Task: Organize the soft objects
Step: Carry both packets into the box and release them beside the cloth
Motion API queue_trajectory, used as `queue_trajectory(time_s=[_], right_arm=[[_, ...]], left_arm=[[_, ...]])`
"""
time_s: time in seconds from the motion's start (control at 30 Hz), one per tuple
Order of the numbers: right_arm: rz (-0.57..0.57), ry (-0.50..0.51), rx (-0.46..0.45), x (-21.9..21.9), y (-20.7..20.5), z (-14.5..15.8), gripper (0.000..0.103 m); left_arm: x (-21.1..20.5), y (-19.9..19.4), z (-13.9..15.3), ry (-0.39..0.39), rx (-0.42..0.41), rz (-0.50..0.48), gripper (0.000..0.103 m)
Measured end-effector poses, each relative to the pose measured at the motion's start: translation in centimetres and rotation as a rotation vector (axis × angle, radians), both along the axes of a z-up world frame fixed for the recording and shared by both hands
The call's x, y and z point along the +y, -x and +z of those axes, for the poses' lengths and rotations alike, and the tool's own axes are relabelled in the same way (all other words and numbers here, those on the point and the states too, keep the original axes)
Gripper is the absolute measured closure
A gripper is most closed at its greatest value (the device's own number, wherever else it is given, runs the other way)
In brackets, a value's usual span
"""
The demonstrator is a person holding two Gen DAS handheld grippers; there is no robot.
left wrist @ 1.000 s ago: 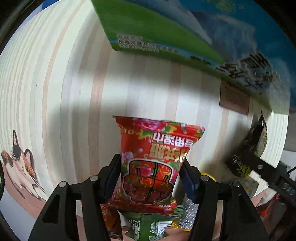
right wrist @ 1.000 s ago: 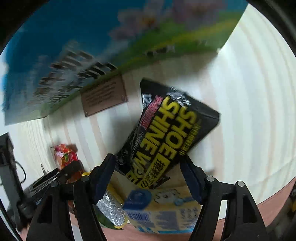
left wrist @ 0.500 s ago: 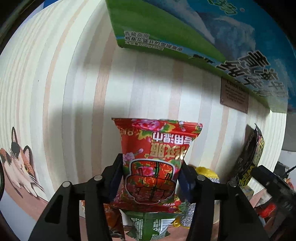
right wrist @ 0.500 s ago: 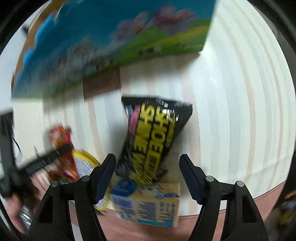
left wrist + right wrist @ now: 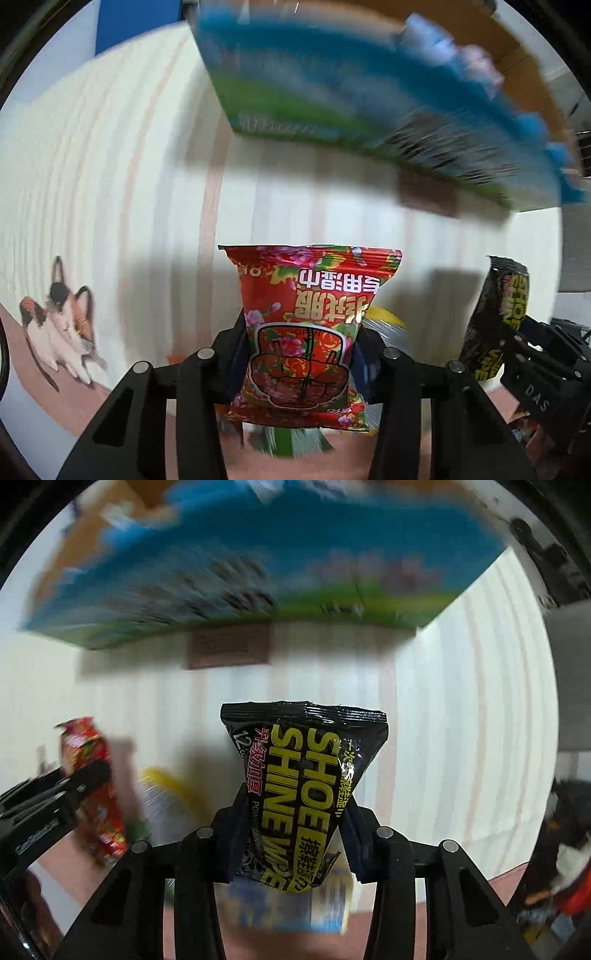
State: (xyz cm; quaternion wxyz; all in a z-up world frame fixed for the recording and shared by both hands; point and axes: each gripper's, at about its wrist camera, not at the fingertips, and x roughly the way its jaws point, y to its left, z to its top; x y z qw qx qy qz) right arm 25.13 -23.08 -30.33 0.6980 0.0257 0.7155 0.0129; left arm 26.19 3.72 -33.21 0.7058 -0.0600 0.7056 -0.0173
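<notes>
A red flowered wipes packet [image 5: 306,332] hangs between the jaws of my left gripper [image 5: 301,363], which are closing and press on its sides. The packet is lifted off the striped table [image 5: 110,192]. My right gripper [image 5: 293,840] is closing too, its pads pinching a black "SHOE SHINE" wipes packet [image 5: 306,786] that is squeezed narrow at the grip and raised. Each gripper shows in the other's view: the right gripper with the black packet [image 5: 498,317] at the right, the left gripper with the red packet [image 5: 92,782] at the left.
A large blue and green carton [image 5: 369,103] stands behind on the table, also seen as the carton [image 5: 258,565]. Below lie a yellow and silver packet [image 5: 166,797], a green packet [image 5: 291,439] and a blue and white packet [image 5: 291,904]. A cat picture [image 5: 59,332] is at the table's left edge.
Both grippers have risen with their packets, so the table and carton look farther away. The right jaws closed in from a wide gap onto the black packet, which now hangs straight. The left jaws tightened.
</notes>
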Motion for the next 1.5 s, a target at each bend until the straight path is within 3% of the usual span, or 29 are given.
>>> queue_trajectory(time_s=[0.13, 0.27, 0.4, 0.43, 0.53, 0.57, 0.67, 0.8, 0.9, 1.27, 1.33, 1.37, 1.4, 1.43, 1.5], right_arm=[[0.04, -0.1, -0.088, -0.9, 0.0, 7.5, 0.057], [0.07, -0.147, -0.181, -1.3, -3.1, 14.4, 0.057], [0.082, -0.113, -0.232, -0.2, -8.2, 17.7, 0.057], [0.08, -0.103, -0.237, 2.4, -9.3, 16.8, 0.057], [0.057, -0.079, -0.205, 2.5, -14.4, 15.5, 0.057], [0.052, -0.07, -0.192, 4.2, -16.0, 13.9, 0.057], [0.028, -0.024, -0.119, 3.8, -20.2, 10.0, 0.057], [0.012, 0.019, -0.006, 3.0, -22.0, 4.3, 0.057], [0.011, 0.045, 0.062, 2.8, -22.2, 0.9, 0.057], [0.026, 0.092, 0.163, 3.3, -23.1, -4.3, 0.055], [0.033, 0.102, 0.18, 3.6, -23.4, -4.7, 0.049], [0.033, 0.106, 0.187, 3.5, -23.4, -4.7, 0.04], [0.033, 0.103, 0.189, 3.4, -23.3, -4.5, 0.023], [0.033, 0.091, 0.187, 3.3, -23.2, -4.2, 0.016], [0.024, 0.067, 0.178, 3.2, -23.0, -3.5, 0.01]], left_arm=[[-1.2, 0.4, 6.3, 0.076, -0.096, -0.019, 0.06], [-2.4, -2.5, 12.2, 0.138, -0.164, -0.07, 0.06], [-3.6, -7.5, 16.0, 0.094, -0.225, -0.138, 0.06], [-4.0, -9.1, 16.1, 0.067, -0.24, -0.15, 0.06], [-4.8, -14.0, 14.9, 0.025, -0.229, -0.186, 0.06], [-4.9, -16.1, 13.8, 0.015, -0.203, -0.186, 0.06], [-4.7, -19.9, 10.4, -0.007, -0.142, -0.184, 0.06], [-5.0, -25.1, 5.9, -0.003, -0.025, -0.165, 0.06], [-5.8, -26.8, 3.9, 0.023, 0.044, -0.16, 0.06], [-9.1, -31.0, -1.4, 0.023, 0.163, -0.183, 0.059], [-8.8, -30.8, -1.3, 0.026, 0.185, -0.178, 0.058], [-8.5, -30.8, -1.4, 0.032, 0.188, -0.174, 0.056], [-8.4, -30.7, -1.1, 0.046, 0.188, -0.169, 0.055], [-8.3, -30.6, -0.7, 0.052, 0.183, -0.163, 0.053], [-7.9, -30.2, 0.2, 0.079, 0.168, -0.151, 0.039]])
